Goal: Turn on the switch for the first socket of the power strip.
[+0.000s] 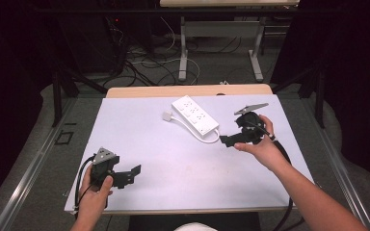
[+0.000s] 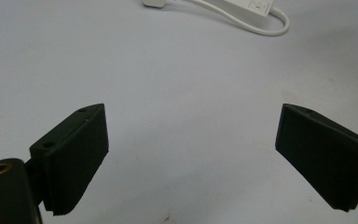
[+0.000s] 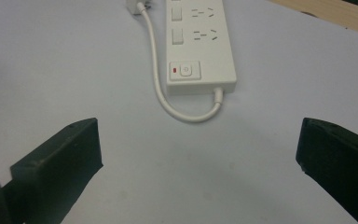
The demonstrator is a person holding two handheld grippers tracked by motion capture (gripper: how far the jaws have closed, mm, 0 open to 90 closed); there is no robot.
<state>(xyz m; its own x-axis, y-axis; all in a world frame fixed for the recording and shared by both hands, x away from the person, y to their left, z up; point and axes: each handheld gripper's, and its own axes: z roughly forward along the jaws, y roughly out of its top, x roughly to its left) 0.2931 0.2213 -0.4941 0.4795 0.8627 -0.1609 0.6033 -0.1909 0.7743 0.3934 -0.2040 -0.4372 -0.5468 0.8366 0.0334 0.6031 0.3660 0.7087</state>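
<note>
A white power strip (image 1: 195, 114) lies at the back middle of the white table top (image 1: 149, 139), its short cord (image 1: 212, 138) looping from the near end to a white plug (image 1: 167, 116). My right gripper (image 1: 231, 140) hovers open just right of the strip's near end; its view shows the strip (image 3: 200, 42), its switch (image 3: 185, 71) and the looped cord (image 3: 168, 100) just ahead of the jaws. My left gripper (image 1: 130, 175) is open near the front left, jaws wide apart and empty, with the cord (image 2: 265, 29) far ahead.
A wooden table edge (image 1: 188, 90) runs behind the white top. Beyond it are desk legs (image 1: 183, 53) and cables on the floor (image 1: 144, 62). Black frame bars (image 1: 58, 96) stand at the left and right.
</note>
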